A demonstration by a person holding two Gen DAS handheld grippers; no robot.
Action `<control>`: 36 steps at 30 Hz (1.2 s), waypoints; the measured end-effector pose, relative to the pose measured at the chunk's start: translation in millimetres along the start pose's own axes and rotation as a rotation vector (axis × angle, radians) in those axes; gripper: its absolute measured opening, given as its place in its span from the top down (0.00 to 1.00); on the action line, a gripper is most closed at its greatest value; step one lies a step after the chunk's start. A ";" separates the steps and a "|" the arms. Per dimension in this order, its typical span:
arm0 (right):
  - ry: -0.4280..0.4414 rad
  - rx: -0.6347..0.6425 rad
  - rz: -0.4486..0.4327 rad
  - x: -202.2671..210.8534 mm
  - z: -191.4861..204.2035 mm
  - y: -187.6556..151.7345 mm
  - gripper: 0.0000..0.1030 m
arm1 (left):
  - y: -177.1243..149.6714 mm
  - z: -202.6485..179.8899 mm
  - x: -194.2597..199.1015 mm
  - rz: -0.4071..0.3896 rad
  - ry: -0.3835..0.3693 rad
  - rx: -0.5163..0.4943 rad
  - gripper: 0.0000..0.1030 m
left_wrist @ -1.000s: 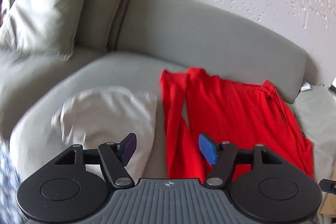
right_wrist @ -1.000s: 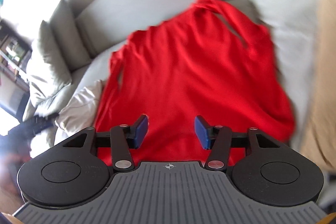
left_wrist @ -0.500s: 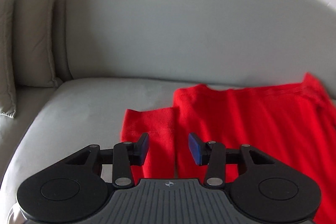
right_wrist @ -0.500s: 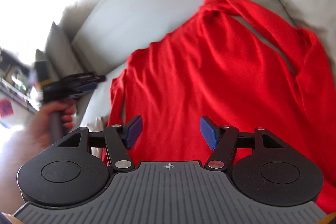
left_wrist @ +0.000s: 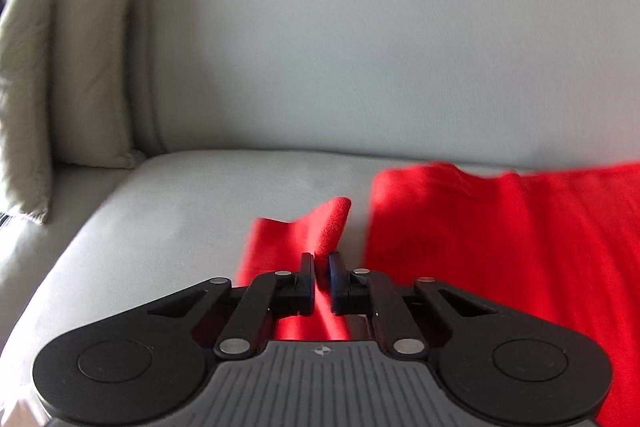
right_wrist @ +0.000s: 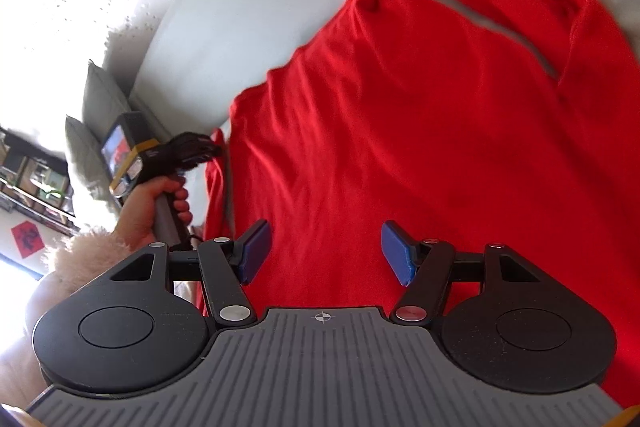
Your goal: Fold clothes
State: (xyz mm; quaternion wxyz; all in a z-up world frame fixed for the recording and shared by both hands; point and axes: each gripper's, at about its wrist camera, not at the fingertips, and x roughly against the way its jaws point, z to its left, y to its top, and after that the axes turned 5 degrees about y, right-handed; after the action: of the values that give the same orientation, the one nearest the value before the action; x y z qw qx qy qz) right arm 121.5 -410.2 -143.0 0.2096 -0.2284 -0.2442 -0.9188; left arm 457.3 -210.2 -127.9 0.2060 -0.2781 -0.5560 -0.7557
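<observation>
Half a second ago the left gripper [left_wrist: 321, 263] had its fingers apart above the loose red sleeve [left_wrist: 296, 239]; now they have closed on it, pinching a fold of the cloth that stands up in a small peak just past the tips. The right gripper [right_wrist: 324, 253] has drifted a little closer to the garment, and its blue pads [right_wrist: 394, 253] have spread wider than before, with nothing between them.

The red shirt [right_wrist: 400, 115] lies spread flat on the seat of the pale grey sofa [left_wrist: 192, 211], its long body reaching toward the backrest and its neck end lying at the far right in the right camera's view. The sleeve lies beside the body on the left, with a strip of bare seat between them. From the right gripper's side I can see the person's left hand [right_wrist: 154, 205] gripping the handle of the other tool at the sleeve's edge, a fluffy cuff around the wrist. Two cushions [left_wrist: 94, 59] lean upright in the sofa's far left corner.
</observation>
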 end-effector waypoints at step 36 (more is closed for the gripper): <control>0.397 0.130 -0.051 203.2 137.9 -35.2 0.22 | -79.2 297.5 327.0 -0.384 -0.471 0.535 0.97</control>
State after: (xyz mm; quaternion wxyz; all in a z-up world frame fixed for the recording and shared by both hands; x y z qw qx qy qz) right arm -16.3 -362.9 57.7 0.2448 -0.0225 -0.2628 -0.9330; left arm 216.4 96.7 94.5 -0.0065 -0.2713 -0.8070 -0.5245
